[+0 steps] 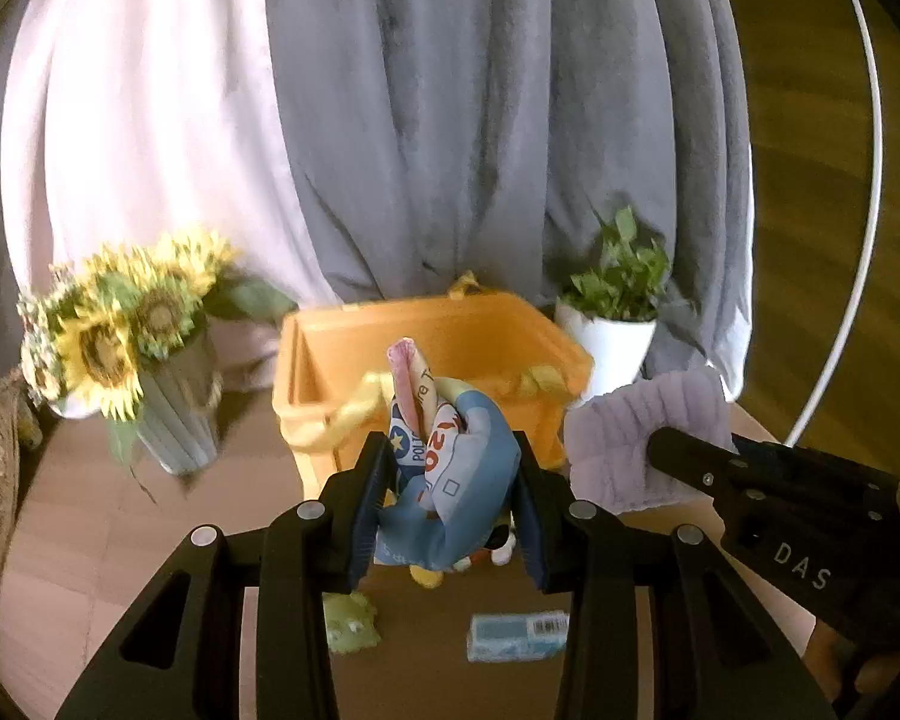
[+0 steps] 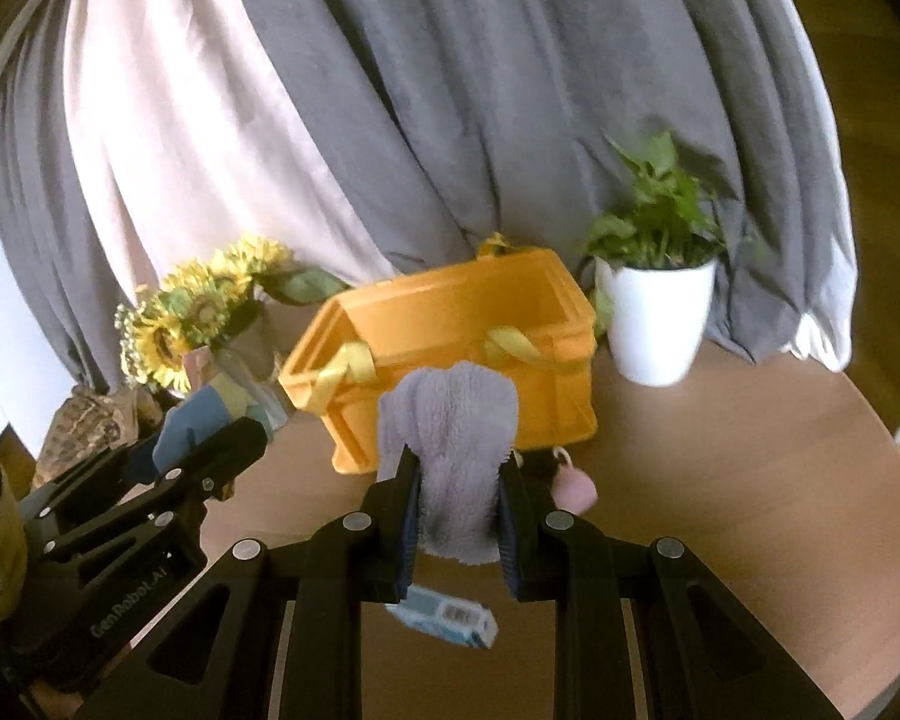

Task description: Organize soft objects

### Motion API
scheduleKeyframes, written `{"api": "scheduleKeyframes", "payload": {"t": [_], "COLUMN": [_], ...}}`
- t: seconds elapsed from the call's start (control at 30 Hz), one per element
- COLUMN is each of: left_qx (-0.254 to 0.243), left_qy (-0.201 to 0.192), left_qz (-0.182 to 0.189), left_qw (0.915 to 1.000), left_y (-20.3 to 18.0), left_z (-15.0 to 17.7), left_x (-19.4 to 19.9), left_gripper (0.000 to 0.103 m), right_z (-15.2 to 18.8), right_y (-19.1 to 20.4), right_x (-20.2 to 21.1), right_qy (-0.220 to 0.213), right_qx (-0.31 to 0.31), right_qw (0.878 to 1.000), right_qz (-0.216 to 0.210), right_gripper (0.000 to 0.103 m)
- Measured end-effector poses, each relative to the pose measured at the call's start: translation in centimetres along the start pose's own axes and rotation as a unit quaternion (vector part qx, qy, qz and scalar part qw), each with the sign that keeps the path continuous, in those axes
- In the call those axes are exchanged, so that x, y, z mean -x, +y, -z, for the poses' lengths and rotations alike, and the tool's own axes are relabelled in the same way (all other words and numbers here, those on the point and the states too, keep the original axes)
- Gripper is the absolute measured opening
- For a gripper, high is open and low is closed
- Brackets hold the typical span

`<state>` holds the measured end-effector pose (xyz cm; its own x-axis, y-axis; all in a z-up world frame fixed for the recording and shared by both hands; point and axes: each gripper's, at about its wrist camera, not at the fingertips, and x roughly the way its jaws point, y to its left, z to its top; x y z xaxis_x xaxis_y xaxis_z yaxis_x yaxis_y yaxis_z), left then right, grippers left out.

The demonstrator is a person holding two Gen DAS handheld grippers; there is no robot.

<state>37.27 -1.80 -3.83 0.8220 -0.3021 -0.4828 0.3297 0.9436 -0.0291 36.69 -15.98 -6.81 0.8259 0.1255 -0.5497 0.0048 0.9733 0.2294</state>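
Note:
My left gripper (image 1: pixel 450 510) is shut on a blue printed cloth item (image 1: pixel 450 468), held above the table in front of an orange crate (image 1: pixel 432 324) with yellow straps. My right gripper (image 2: pixel 459 516) is shut on a fluffy lavender towel (image 2: pixel 450 420), held up before the same orange crate (image 2: pixel 450 306). In the left wrist view the towel (image 1: pixel 636 426) and the right gripper's fingers (image 1: pixel 702 462) show at the right. In the right wrist view the blue cloth (image 2: pixel 192 420) and the left gripper's fingers (image 2: pixel 210 450) show at the left.
A sunflower vase (image 1: pixel 150 348) stands left of the crate and a white potted plant (image 2: pixel 660 312) to its right. A small blue packet (image 1: pixel 519 636), a green soft item (image 1: pixel 351 624) and a pink item (image 2: pixel 573 489) lie on the round wooden table (image 2: pixel 750 510). Grey and white curtains hang behind.

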Motion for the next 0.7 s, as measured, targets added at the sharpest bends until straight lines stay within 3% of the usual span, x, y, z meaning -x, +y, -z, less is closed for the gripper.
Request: {"api": "scheduleKeyframes", "payload": {"t": [0.37, 0.7], "left_qx": [-0.018, -0.017], "left_qy": [-0.056, -0.076], "left_qz": [-0.038, -0.054], "left_qw": [0.9975, 0.9955], "left_y": [0.2, 1.3], "left_z": [-3.6, -6.5], "left_x": [-0.2, -2.2], "left_gripper": [0.039, 0.039], "right_z": [-4.4, -7.6], "right_y": [0.0, 0.6], "right_x": [-0.8, -2.6], "right_qy": [-0.052, -0.077], "right_qx": [0.012, 0.027], "right_qw": [0.998, 0.996], "right_qz": [-0.028, -0.045], "right_gripper": [0.023, 0.023]}}
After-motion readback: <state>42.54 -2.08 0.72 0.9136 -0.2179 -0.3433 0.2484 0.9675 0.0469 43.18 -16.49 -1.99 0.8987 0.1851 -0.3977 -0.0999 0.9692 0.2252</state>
